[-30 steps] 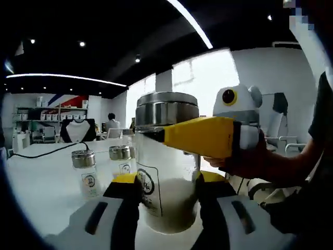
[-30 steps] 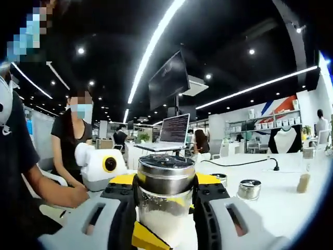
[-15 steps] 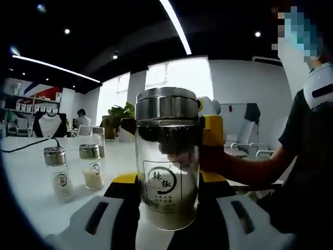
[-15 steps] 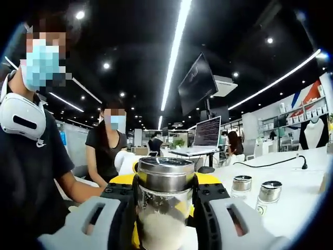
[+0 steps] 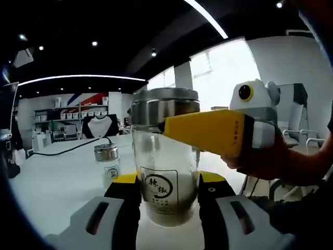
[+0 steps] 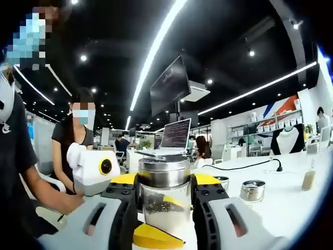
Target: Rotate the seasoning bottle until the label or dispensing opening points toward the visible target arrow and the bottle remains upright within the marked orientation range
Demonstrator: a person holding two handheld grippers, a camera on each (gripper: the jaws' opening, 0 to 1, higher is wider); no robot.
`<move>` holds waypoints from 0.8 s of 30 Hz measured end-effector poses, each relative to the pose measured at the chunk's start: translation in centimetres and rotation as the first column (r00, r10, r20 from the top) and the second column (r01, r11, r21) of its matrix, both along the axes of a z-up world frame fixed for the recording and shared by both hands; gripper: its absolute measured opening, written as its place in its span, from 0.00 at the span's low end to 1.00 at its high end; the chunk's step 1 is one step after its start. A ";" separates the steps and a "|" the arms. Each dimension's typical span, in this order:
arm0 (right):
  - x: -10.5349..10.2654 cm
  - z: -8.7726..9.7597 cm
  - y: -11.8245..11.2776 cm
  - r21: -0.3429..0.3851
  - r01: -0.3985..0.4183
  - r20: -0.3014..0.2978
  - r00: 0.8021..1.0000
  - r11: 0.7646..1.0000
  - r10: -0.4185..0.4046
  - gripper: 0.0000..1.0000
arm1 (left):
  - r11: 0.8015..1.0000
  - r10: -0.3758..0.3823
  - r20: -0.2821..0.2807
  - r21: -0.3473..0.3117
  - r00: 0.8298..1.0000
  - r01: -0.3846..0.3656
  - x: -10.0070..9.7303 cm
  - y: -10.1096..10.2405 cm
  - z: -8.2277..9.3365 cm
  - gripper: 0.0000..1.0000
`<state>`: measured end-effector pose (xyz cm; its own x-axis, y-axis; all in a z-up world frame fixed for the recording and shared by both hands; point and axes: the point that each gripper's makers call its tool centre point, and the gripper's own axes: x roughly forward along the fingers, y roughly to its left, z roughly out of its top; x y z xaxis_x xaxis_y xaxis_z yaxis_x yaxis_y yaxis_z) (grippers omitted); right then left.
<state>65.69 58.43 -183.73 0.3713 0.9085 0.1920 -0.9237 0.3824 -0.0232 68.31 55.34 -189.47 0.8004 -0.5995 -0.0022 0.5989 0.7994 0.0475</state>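
Reading 辣椒 in a brush circle on the bottle [image 5: 165,174]: clear glass, steel cap, pale powder, upright on the white table [image 5: 57,182]. Left gripper [image 5: 167,190] clamps its base; right gripper [image 6: 165,194] clamps the cap.

The left gripper [image 5: 167,188] clamps an upright clear glass seasoning bottle with a steel lid [image 5: 165,156], while the yellow right gripper [image 5: 208,131] grips it just under the lid from the right.
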 end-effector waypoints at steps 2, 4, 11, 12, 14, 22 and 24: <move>0.6 -0.2 0.5 -0.016 0.055 0.037 0.998 0.998 -0.055 0.38 | 0.997 0.072 0.015 0.038 0.997 -0.073 0.4 0.7 -0.1 0.44; 0.9 -0.5 1.0 -0.029 0.075 0.024 0.997 0.997 -0.074 0.39 | 0.985 0.133 0.059 0.105 0.989 -0.139 0.7 1.4 -0.2 0.44; 1.0 -0.1 0.9 -0.070 0.049 0.044 0.998 0.996 -0.046 0.39 | 1.000 0.024 0.048 0.006 0.999 -0.025 0.4 0.9 0.5 0.44; 0.7 -0.2 0.7 -0.097 0.002 0.034 0.999 0.995 0.001 0.39 | 0.998 -0.052 0.035 -0.023 0.998 0.053 0.0 0.3 0.6 0.44; 0.5 -0.3 0.5 -0.116 -0.035 0.019 0.999 0.993 0.037 0.39 | 0.993 -0.105 0.010 -0.044 0.994 0.105 -0.3 0.0 0.6 0.44; -2.2 0.3 0.3 -0.095 -0.288 -0.024 0.958 0.953 0.287 0.38 | 0.949 -0.303 0.000 -0.084 0.953 0.302 -2.3 -1.7 1.1 0.47; -2.3 0.4 0.0 -0.083 -0.309 -0.040 0.951 0.947 0.307 0.39 | 0.929 -0.359 -0.019 -0.104 0.933 0.356 -2.8 -1.8 1.1 0.46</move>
